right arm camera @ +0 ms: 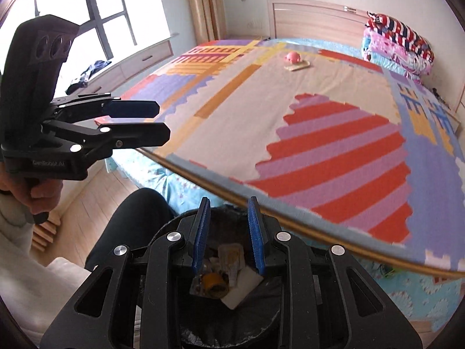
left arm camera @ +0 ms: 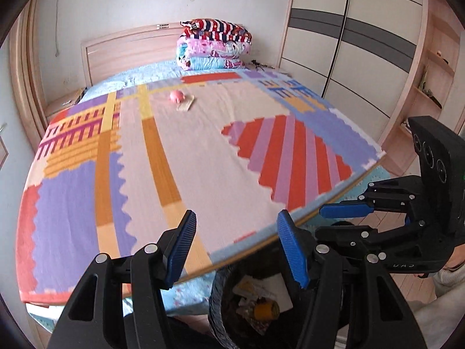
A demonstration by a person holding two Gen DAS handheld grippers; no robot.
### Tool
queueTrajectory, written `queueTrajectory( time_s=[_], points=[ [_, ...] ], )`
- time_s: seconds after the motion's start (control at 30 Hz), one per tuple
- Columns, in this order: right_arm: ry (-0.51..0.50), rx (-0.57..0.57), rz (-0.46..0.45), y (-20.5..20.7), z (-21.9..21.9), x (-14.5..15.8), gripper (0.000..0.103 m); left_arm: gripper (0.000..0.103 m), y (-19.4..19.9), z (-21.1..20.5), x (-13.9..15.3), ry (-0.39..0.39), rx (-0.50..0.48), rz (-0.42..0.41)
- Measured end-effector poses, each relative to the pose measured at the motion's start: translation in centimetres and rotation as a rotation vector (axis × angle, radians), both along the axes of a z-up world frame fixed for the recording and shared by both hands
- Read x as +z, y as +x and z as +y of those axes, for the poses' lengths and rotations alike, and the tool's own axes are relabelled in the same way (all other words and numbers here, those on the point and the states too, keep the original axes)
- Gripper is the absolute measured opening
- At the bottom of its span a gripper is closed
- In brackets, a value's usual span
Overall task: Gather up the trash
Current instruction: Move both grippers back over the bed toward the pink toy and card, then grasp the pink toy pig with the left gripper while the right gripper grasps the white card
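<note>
A black-lined trash bin stands on the floor at the foot of the bed, holding wrappers, white paper and a yellow roll; it also shows in the left wrist view. My right gripper is open and empty above the bin. My left gripper is open and empty over the bed's near edge, beside the bin. Far up the bed lie a pink round toy and a flat beige wrapper; both also show in the right wrist view, the toy and the wrapper.
The bed has a colourful patterned cover. Folded quilts are stacked by the headboard. A wardrobe stands to the right. A window and a ledge with clothes are on the left. The person's leg is beside the bin.
</note>
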State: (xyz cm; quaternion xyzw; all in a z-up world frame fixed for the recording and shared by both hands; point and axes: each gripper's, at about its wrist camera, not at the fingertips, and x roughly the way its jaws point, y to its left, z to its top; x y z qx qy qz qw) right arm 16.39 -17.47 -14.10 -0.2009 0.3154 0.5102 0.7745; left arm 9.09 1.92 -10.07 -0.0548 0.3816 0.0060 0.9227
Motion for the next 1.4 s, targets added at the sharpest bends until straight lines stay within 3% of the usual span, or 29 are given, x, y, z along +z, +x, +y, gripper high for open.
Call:
queueTrajectory(
  time_s=[0.7,1.13,1.4],
  points=[
    [0.081,-0.020,-0.104,7.4,4.1,6.1,0.027,0.056,6.9,6.4,4.5,-0.022,0.046,-0.100],
    [0.092,-0.030,-0.105,13.4,8.3,7.6,0.027,0.056,13.7,10.0,4.4,-0.029,0.040,-0.095],
    [0.077,-0.044,-0.089,17.7,11.7,7.5,0.027,0.056,18.5,12.8,3.3,-0.073,0.052,-0.071]
  ],
)
